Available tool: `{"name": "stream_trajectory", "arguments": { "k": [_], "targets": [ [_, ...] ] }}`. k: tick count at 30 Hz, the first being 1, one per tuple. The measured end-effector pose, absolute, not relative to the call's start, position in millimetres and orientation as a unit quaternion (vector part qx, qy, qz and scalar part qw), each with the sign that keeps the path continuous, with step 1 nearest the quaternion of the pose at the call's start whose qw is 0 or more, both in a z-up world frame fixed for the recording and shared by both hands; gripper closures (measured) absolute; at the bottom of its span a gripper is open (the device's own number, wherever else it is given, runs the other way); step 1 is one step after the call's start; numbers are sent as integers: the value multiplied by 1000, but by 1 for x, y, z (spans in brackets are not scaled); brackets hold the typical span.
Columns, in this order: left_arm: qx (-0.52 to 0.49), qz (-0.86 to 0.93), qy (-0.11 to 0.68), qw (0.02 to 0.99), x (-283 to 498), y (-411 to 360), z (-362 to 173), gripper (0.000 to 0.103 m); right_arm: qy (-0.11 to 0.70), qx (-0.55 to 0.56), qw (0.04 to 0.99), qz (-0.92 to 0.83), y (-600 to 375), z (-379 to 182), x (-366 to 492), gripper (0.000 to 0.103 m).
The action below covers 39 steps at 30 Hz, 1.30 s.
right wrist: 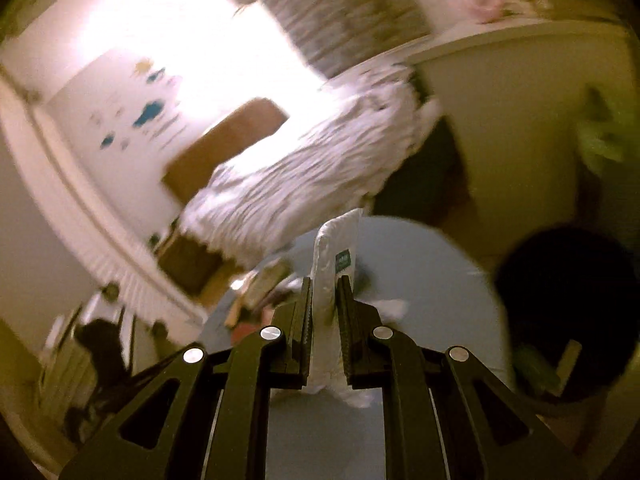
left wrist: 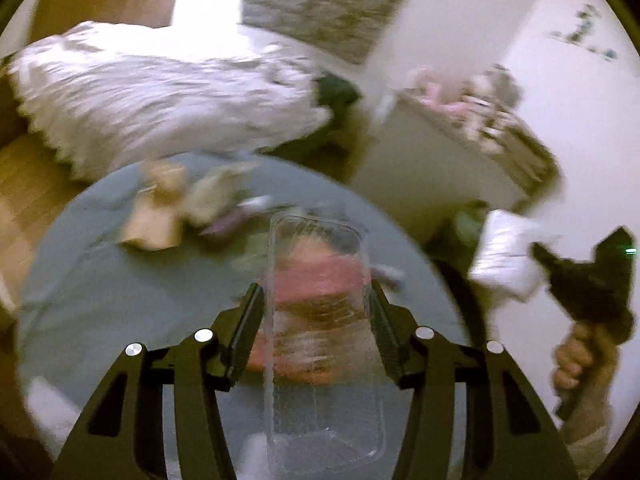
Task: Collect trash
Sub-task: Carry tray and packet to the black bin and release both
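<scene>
My left gripper (left wrist: 316, 300) is shut on a clear plastic tray (left wrist: 320, 320), held above the round grey-blue table (left wrist: 100, 300). Through the tray a pink wrapper (left wrist: 316, 276) shows on the table. A brown paper bag (left wrist: 154, 220) and crumpled wrappers (left wrist: 216, 200) lie at the table's far side. My right gripper (right wrist: 324, 296) is shut on a white packet (right wrist: 334, 256), held above the table (right wrist: 420, 264). In the left wrist view the right gripper (left wrist: 536, 256) shows at the right with the white packet (left wrist: 504, 256). Both views are blurred.
A bed with a white ruffled cover (left wrist: 140, 92) stands beyond the table. A dark round bin (right wrist: 568, 304) sits right of the table. A white cabinet (left wrist: 440, 160) with clutter on top stands at the back right. Wooden floor (left wrist: 28, 188) shows at the left.
</scene>
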<state>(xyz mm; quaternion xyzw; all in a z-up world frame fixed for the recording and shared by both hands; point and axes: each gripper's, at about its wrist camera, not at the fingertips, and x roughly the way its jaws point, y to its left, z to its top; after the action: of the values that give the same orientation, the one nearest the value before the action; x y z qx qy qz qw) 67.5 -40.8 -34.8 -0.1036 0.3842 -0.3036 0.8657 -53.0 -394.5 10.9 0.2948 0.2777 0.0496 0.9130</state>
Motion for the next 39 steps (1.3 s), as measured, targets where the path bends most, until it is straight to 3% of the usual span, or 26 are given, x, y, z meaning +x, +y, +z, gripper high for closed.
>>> {"name": "stream_trajectory", "arguments": {
  "k": [9, 19, 39],
  "targets": [
    [-75, -470, 378, 794, 63, -208, -29, 51, 234, 309, 915, -117, -496, -18, -128, 90],
    [-39, -532, 434, 726, 62, -361, -85, 51, 262, 359, 876, -188, -564, -105, -158, 90],
    [-18, -494, 482, 723, 75, -400, -132, 51, 310, 389, 852, -159, -567, -162, -115, 90]
  ]
}}
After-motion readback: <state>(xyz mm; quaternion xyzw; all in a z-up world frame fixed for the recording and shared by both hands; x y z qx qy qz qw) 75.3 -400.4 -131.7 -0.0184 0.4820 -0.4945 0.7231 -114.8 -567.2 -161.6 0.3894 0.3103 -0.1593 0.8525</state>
